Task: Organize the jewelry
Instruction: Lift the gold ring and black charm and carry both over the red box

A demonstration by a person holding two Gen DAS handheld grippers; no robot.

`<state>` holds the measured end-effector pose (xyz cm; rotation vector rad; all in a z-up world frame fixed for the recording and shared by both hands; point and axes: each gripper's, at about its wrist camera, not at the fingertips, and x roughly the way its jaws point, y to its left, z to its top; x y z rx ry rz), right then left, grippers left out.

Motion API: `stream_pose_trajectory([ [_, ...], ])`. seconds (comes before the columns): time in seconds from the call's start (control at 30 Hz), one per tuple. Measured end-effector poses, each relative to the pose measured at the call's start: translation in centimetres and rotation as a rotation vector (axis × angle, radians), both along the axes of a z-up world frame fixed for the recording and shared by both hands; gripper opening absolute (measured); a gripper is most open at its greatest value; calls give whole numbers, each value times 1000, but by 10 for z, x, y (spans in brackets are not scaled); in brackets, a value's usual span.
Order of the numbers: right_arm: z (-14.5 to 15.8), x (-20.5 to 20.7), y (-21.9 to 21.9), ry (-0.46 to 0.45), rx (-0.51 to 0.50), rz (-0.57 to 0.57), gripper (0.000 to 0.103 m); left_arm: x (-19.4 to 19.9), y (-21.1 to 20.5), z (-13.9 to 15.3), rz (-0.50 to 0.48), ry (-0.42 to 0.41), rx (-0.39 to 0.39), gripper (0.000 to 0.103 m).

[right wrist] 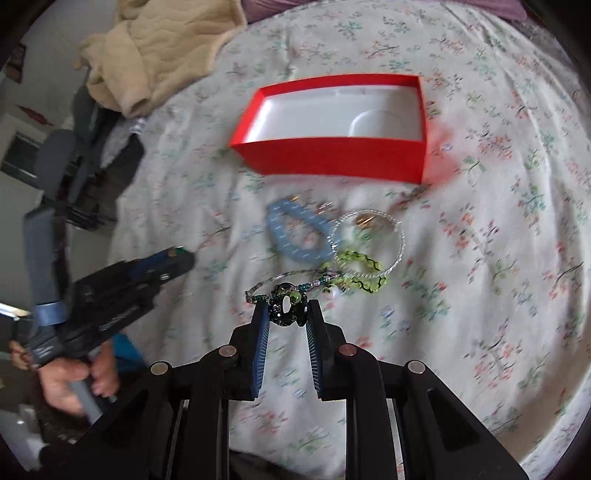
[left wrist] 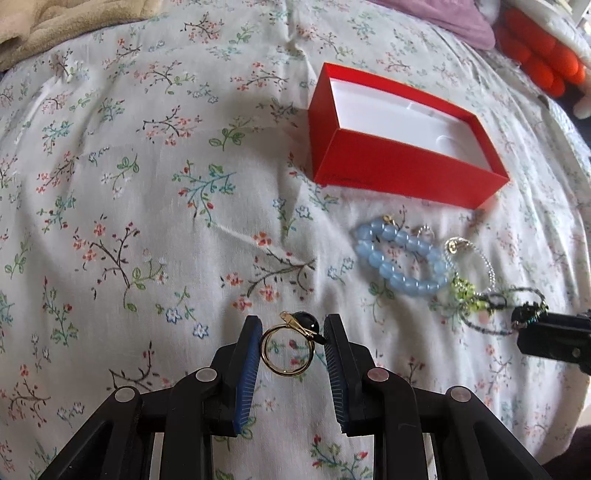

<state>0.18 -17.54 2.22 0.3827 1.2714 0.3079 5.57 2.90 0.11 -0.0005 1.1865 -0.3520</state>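
My left gripper is shut on a gold ring with a dark stone, held above the floral bedsheet. An open red box with a white lining lies ahead to the right. A blue bead bracelet, a silver bangle and a green bead piece lie near its front. My right gripper is shut on a dark beaded charm of a thin bead necklace, just short of the blue bracelet, bangle and red box.
A beige blanket lies at the bed's far left corner. Orange cushions and a purple cloth lie at the far right. The left gripper and the hand holding it show in the right wrist view by the bed's left edge.
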Motion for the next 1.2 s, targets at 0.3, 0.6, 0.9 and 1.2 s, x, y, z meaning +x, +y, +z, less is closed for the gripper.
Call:
stream_pose_trajectory([
  [0.3, -21, 10, 0, 92, 112, -65, 31, -1, 2, -5, 3, 10, 8, 28],
  [0.6, -19, 8, 6, 76, 30, -16, 42, 1, 6, -6, 3, 10, 11, 28],
  [0.9, -35, 8, 41, 92, -36, 80, 42, -3, 12, -8, 6, 15, 17, 28],
  [1.2, -56, 21, 58, 120, -124, 79, 37, -3, 10, -13, 1, 20, 33, 28],
])
